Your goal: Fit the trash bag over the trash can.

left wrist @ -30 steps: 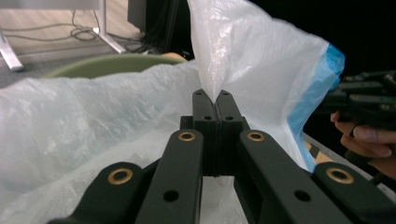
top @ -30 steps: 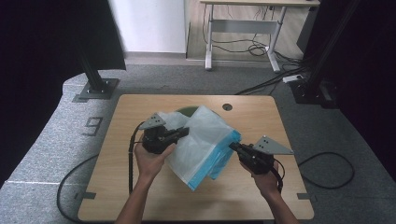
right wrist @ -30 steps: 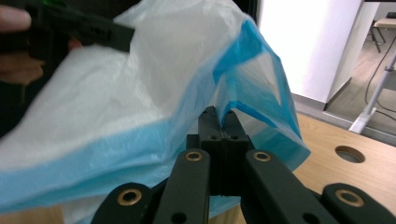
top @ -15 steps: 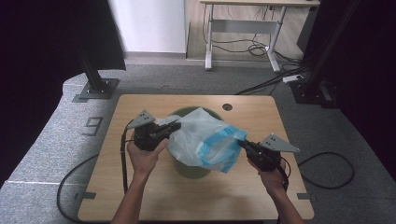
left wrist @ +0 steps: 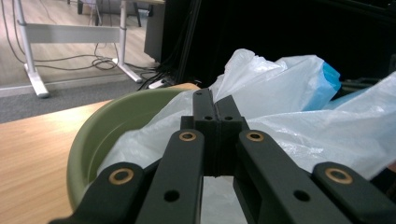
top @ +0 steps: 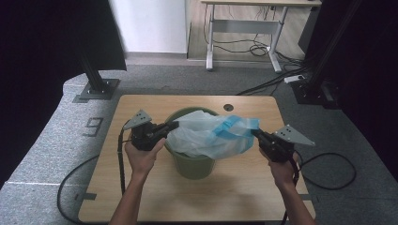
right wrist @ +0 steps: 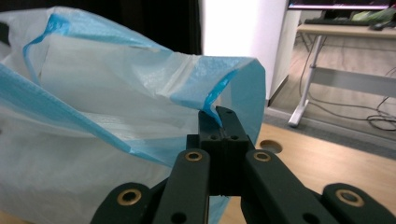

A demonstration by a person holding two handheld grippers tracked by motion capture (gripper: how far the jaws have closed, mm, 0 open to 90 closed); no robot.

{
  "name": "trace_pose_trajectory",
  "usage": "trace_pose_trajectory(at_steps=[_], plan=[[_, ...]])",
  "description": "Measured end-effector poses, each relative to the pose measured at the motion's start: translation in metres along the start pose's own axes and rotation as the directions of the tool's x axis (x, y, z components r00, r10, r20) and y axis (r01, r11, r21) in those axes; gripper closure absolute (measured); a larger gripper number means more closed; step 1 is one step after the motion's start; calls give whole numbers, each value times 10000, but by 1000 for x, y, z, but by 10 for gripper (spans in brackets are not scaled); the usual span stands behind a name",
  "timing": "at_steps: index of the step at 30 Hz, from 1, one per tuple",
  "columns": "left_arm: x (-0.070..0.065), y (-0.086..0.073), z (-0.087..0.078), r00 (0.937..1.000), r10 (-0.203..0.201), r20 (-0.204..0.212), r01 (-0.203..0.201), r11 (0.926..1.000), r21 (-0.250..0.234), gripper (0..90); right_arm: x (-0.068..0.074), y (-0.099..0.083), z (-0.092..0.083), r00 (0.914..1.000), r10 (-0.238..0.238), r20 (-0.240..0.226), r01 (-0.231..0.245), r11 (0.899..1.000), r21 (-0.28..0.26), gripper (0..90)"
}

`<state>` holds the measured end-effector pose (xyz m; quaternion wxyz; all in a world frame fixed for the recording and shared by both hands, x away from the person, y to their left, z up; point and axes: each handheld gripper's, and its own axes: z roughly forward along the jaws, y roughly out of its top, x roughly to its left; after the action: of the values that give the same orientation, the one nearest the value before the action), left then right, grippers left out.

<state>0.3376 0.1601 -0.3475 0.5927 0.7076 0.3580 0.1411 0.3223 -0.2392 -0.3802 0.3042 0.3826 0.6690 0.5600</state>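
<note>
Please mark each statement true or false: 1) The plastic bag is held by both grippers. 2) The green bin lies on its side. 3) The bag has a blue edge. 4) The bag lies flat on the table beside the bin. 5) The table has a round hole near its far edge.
1) True: the left gripper and the right gripper are each shut on the plastic bag.
2) False: the green bin stands upright.
3) True: the blue edge is at the right gripper's side.
4) False: the bag is stretched over the bin's mouth.
5) True: the round hole is in the table.
</note>
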Motion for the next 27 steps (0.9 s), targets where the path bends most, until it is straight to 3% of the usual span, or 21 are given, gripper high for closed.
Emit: trace_pose_trajectory(at_steps=[8, 13, 17, 21, 27], plan=[[6, -5, -11, 9999, -89, -144, 89, 10000, -33, 897, -3, 3, -11, 9998, 181, -117, -184, 9995, -243, 887], [11, -16, -26, 9997, -28, -238, 29, 10000, 42, 896, 7, -6, -19, 9980, 125, -622, -144, 9995, -296, 887], [12, -30, -34, 9995, 34, -325, -29, 9999, 154, 896, 16, -21, -27, 9924, 332, -1189, -361, 9991, -225, 887], [10, -40, -40, 9987, 247, -436, -237, 9995, 223, 896, 27, -38, -33, 9853, 334, -1677, -322, 9994, 97, 887], [14, -49, -48, 9981, 203, -587, -193, 9996, 182, 896, 40, -54, -32, 9729, 332, -2288, -212, 9983, 545, 887]])
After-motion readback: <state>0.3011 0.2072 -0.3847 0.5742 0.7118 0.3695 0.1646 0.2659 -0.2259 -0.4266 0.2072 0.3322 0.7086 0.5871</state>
